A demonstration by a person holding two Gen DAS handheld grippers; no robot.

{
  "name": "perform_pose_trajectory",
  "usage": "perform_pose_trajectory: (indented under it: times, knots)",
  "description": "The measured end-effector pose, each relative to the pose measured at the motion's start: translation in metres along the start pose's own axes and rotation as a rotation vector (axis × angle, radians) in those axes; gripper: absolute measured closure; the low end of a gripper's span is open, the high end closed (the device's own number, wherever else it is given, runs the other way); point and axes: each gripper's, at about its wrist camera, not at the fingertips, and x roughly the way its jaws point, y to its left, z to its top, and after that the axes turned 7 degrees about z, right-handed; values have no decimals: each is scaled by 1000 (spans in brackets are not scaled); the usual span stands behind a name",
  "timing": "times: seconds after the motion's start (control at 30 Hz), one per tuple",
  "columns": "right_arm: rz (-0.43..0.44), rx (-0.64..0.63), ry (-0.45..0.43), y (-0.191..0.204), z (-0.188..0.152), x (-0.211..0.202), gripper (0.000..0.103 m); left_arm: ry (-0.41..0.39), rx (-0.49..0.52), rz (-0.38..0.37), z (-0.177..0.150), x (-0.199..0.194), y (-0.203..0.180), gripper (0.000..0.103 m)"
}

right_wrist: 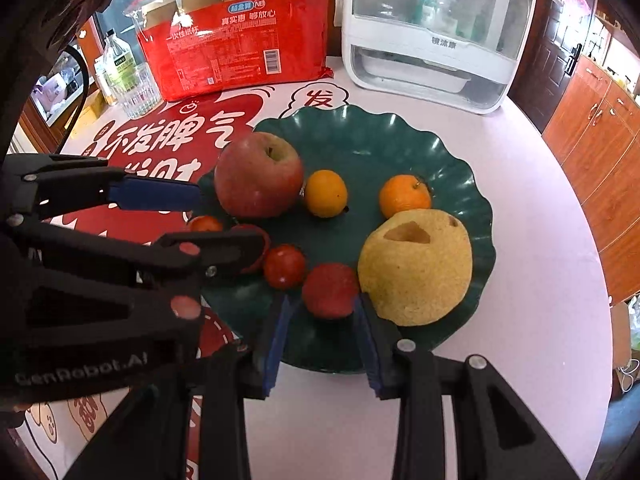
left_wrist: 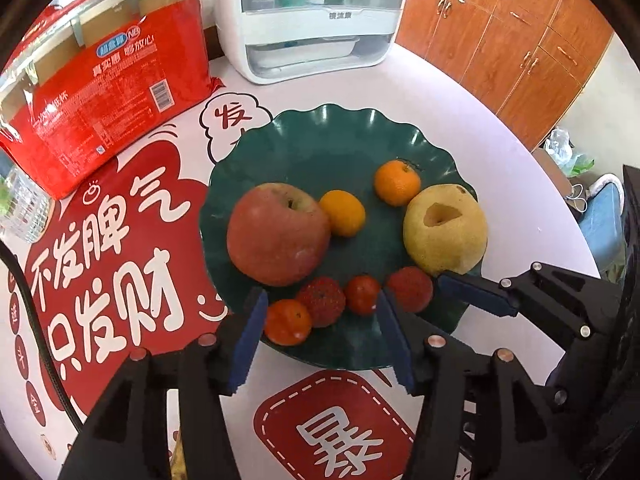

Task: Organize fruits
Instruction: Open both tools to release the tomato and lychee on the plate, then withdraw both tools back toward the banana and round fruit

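Observation:
A dark green scalloped plate point(left_wrist: 328, 140) point(right_wrist: 360, 136) holds a red apple point(left_wrist: 276, 236) point(right_wrist: 258, 174), a yellow pear point(left_wrist: 446, 228) point(right_wrist: 416, 268), two oranges point(left_wrist: 343, 213) point(left_wrist: 397, 182), two small tomatoes point(left_wrist: 287, 322) point(left_wrist: 362, 294) and two red lychees point(left_wrist: 322, 300) point(left_wrist: 410, 289). My left gripper point(left_wrist: 322, 316) is open, its fingers around a tomato and a lychee at the plate's near rim. My right gripper point(right_wrist: 322, 316) is open, its fingers either side of a lychee point(right_wrist: 330, 290) next to the pear.
A red pack of paper cups point(left_wrist: 104, 92) point(right_wrist: 236, 40) and a white appliance point(left_wrist: 312, 20) point(right_wrist: 436, 36) stand behind the plate on the round table point(left_wrist: 500, 152). A glass point(right_wrist: 136, 92) and a bottle point(right_wrist: 116, 60) are at the far left. Wooden cabinets point(left_wrist: 512, 40) are at the right.

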Motion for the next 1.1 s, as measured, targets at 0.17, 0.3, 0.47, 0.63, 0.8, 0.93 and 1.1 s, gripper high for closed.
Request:
perform_pose_trajectory:
  times: [0.17, 0.3, 0.47, 0.63, 0.8, 0.93, 1.1]
  knots:
    - [-2, 6, -10, -1, 2, -3, 68, -21, -9, 7, -2, -12, 3, 41]
    - [9, 20, -19, -1, 2, -8, 68, -35, -16, 14, -8, -21, 5, 40]
    - [13, 22, -34, 1, 3, -17, 68, -44, -34, 19, -15, -35, 10, 40]
    - [18, 19, -48, 7, 0, -28, 68, -59, -48, 27, -28, -51, 14, 39]
    - [18, 13, -67, 16, -6, -42, 68, -82, -52, 43, -48, -74, 16, 36]
    - [26, 26, -84, 21, -14, -57, 69, -105, -52, 63, -70, -94, 16, 34]
    - [37, 47, -120, 29, -28, -77, 69, -126, -94, 74, -97, -121, 20, 33]
